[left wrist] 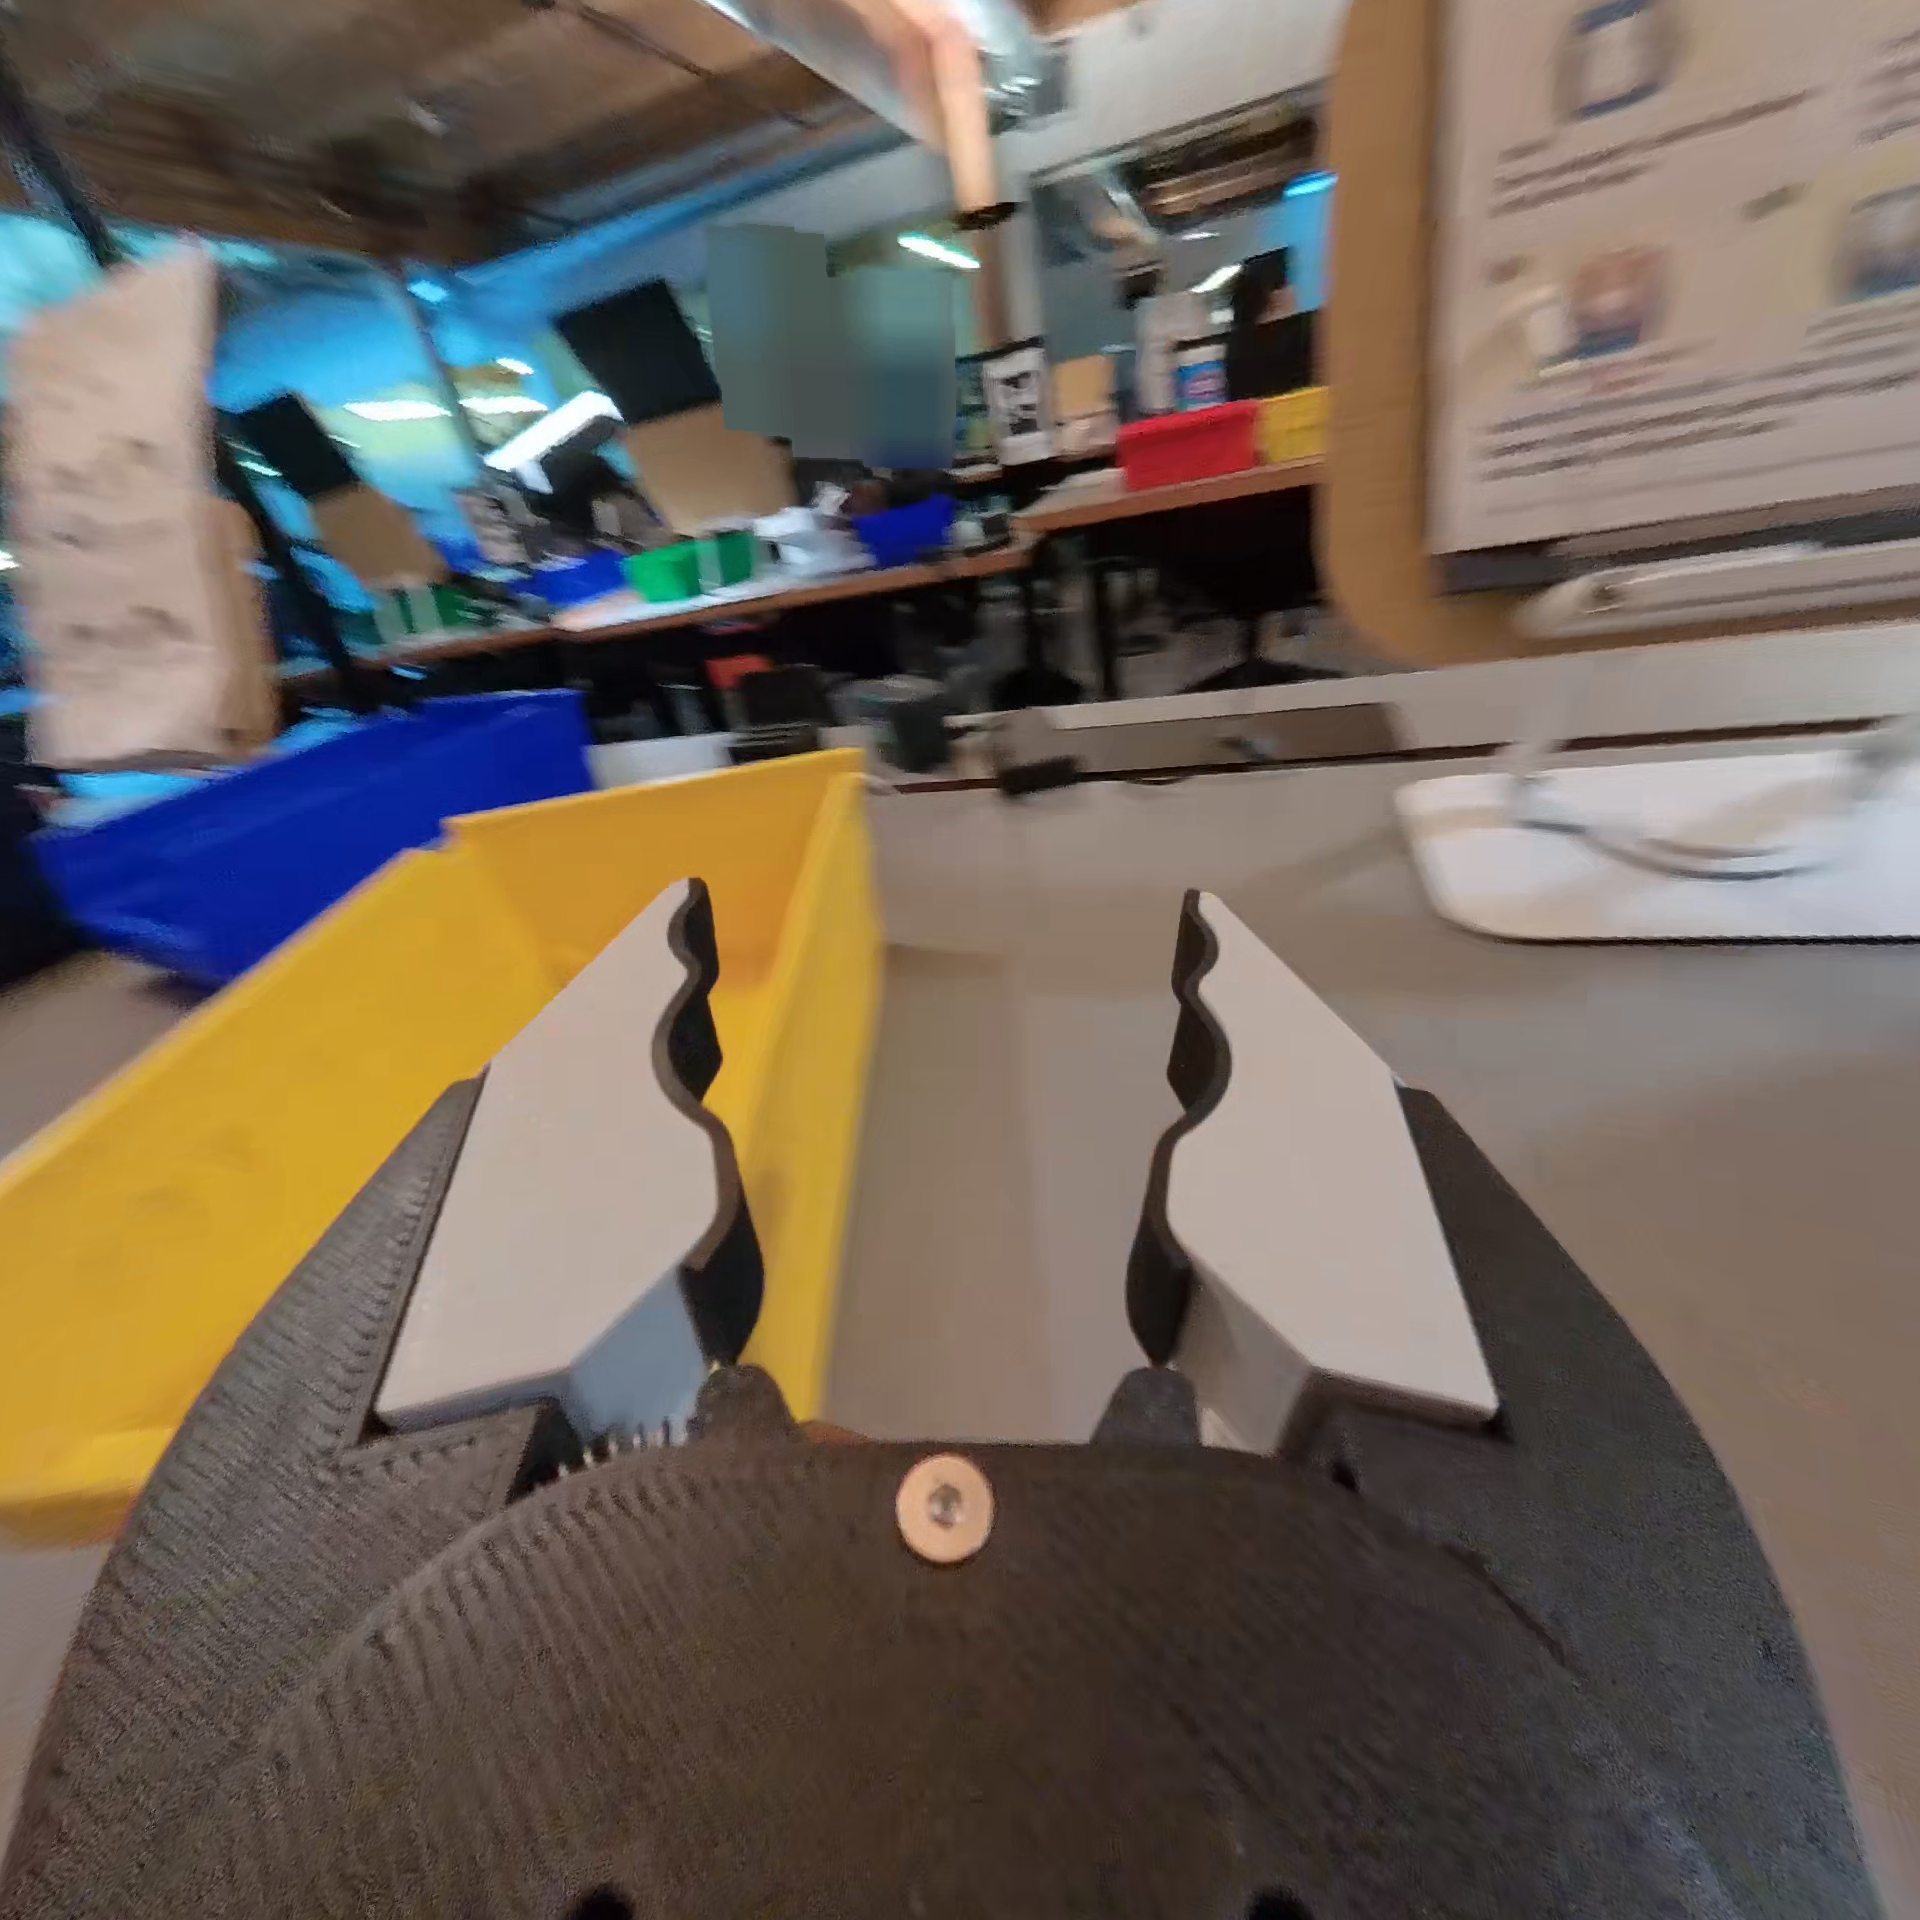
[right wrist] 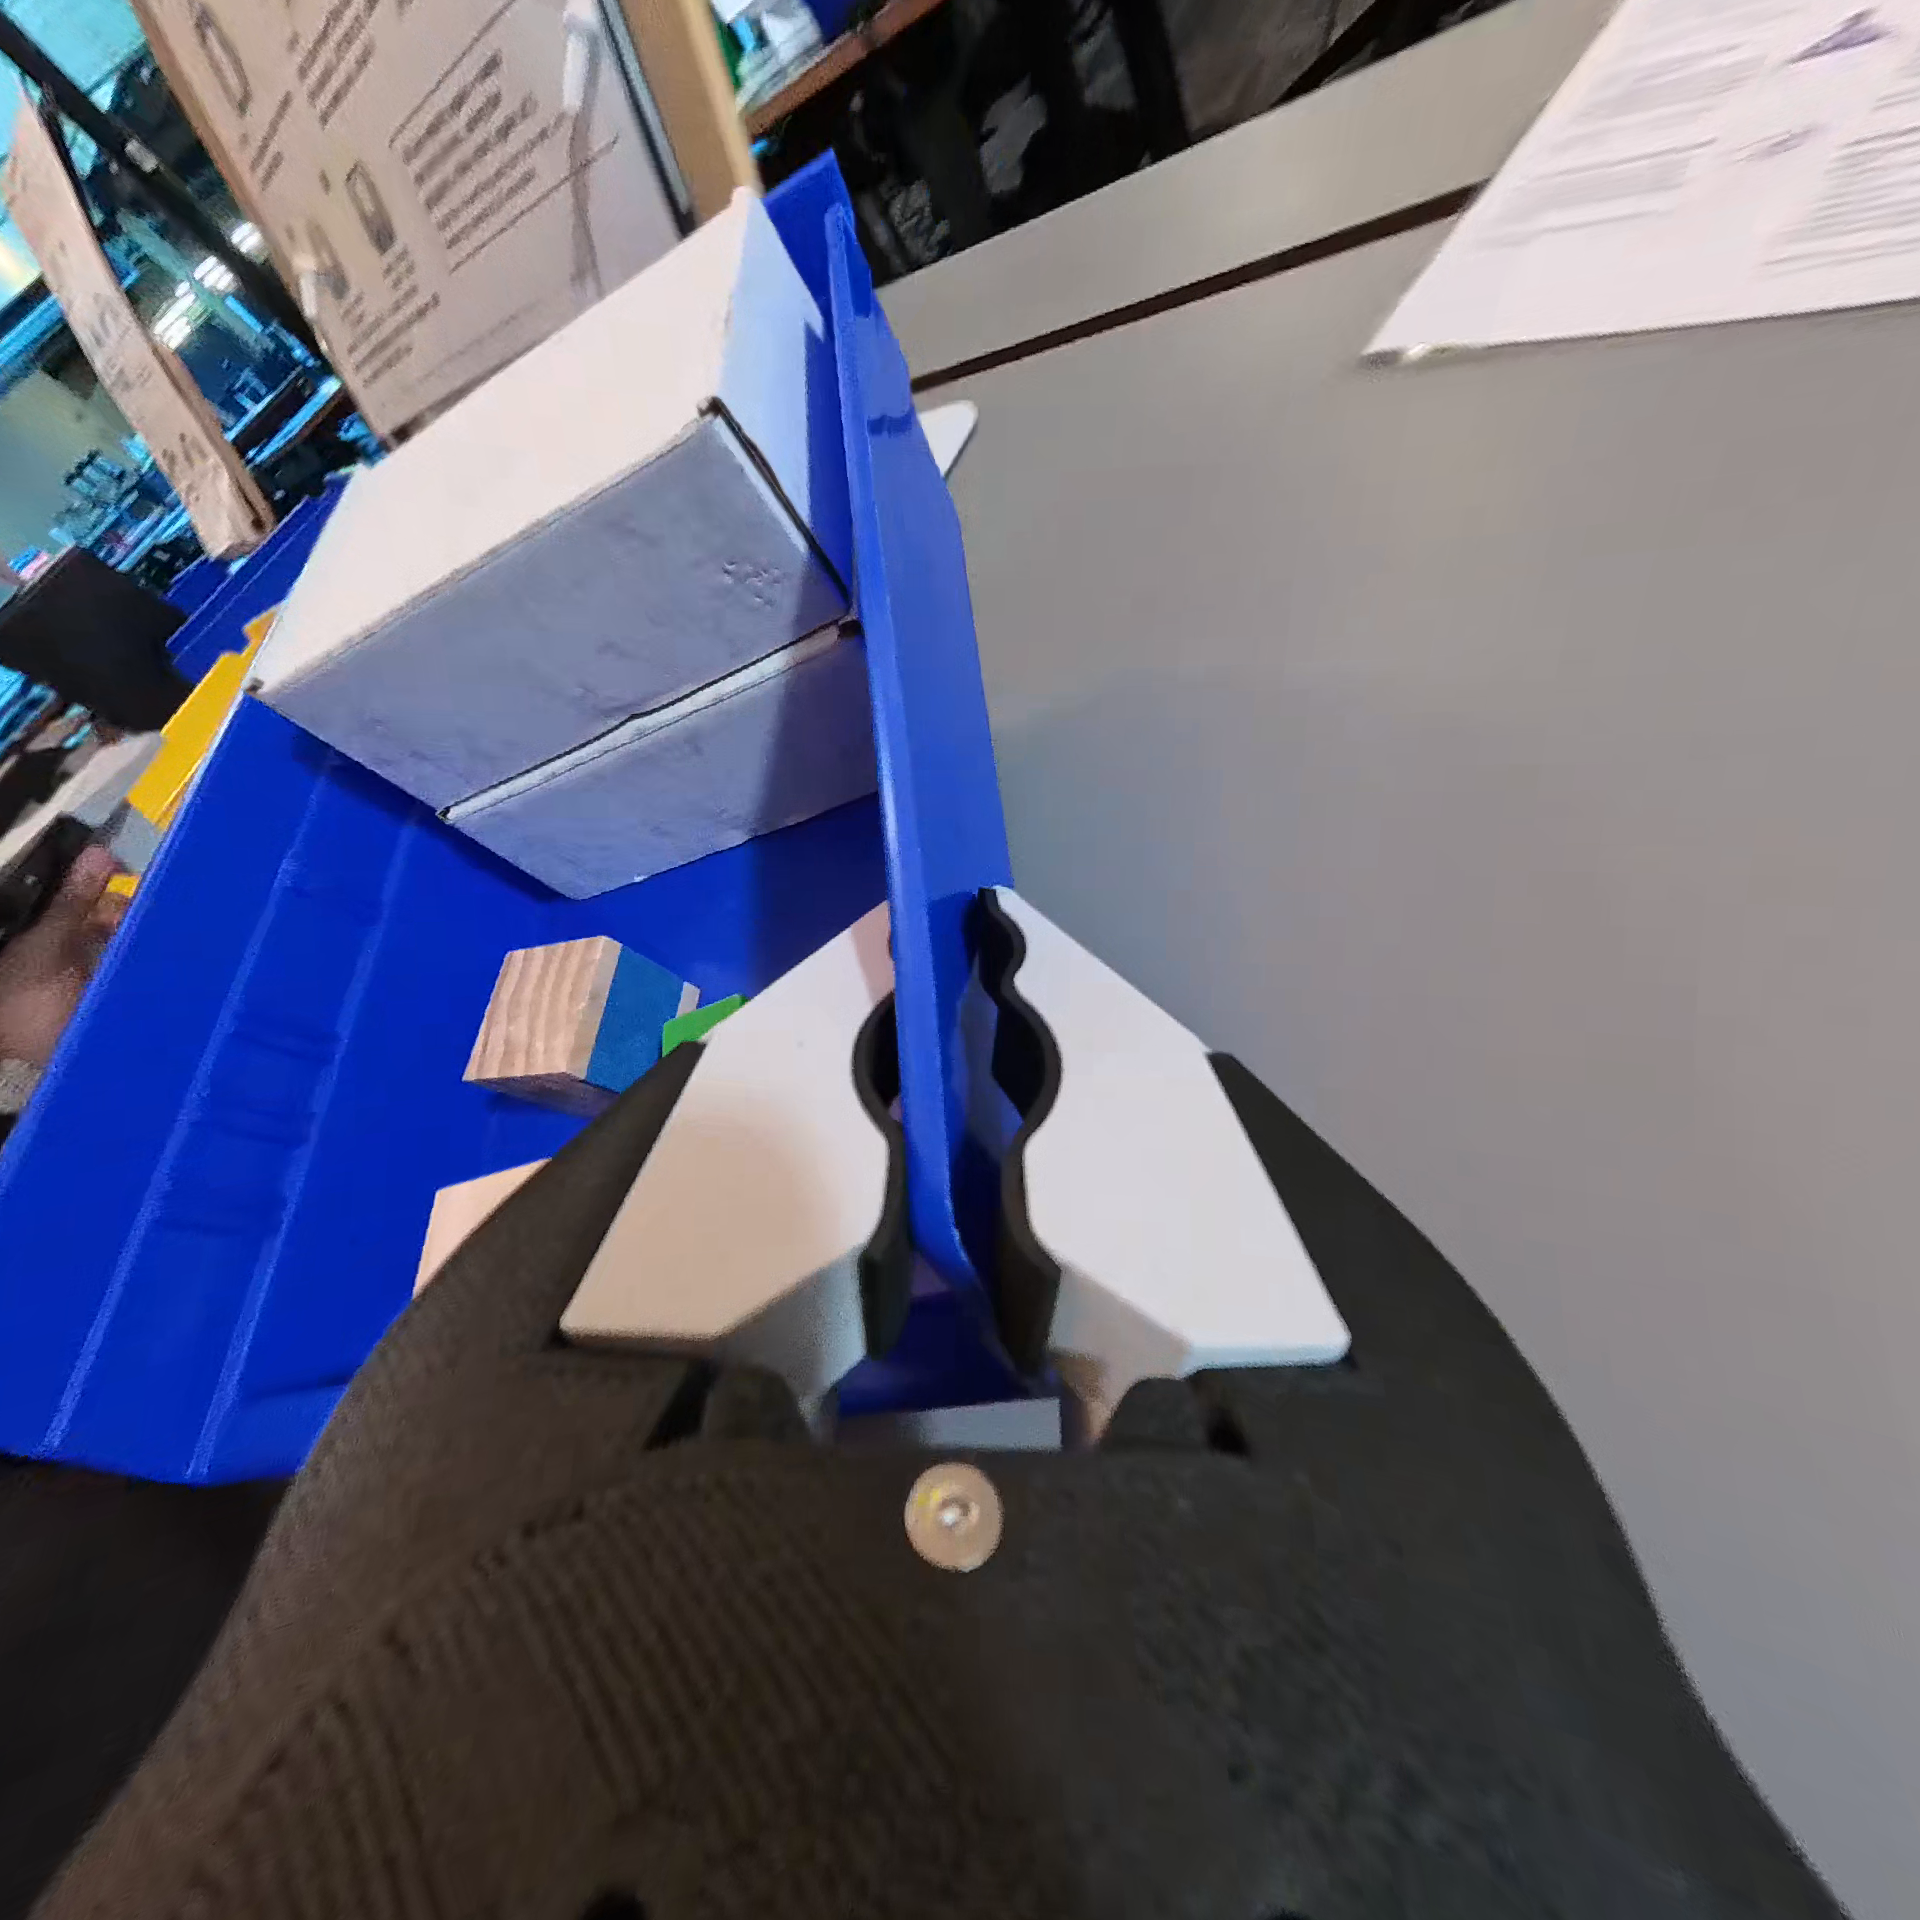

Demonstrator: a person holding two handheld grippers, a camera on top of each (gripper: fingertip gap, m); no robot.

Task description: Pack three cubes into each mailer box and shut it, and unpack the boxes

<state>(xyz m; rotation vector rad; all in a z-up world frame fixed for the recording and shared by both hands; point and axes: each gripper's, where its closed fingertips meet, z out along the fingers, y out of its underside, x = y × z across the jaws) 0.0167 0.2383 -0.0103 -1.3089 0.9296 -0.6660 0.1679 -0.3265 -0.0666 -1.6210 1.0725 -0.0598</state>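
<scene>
In the right wrist view my right gripper [right wrist: 935, 914] is shut on the right wall of a blue bin [right wrist: 914, 623]. Inside the bin two closed white mailer boxes [right wrist: 540, 623] lie stacked at the far end. Nearer lie a wooden cube with a blue face [right wrist: 566, 1023], a green cube [right wrist: 691, 1029] mostly hidden by my finger, and another wooden cube [right wrist: 468, 1226] partly hidden. In the left wrist view my left gripper [left wrist: 942, 894] is open and empty above the grey table [left wrist: 1558, 1143], beside a yellow bin [left wrist: 260, 1091]. The blue bin [left wrist: 312, 821] shows behind it.
A printed cardboard box [left wrist: 1662, 312] stands at the far right of the table, with a flat white object [left wrist: 1662, 862] in front of it. A paper sheet [right wrist: 1662, 187] lies on the table right of the blue bin. The cardboard box [right wrist: 416, 156] stands behind the bin. Cluttered benches lie beyond. Left tips to right tips: about 60 cm.
</scene>
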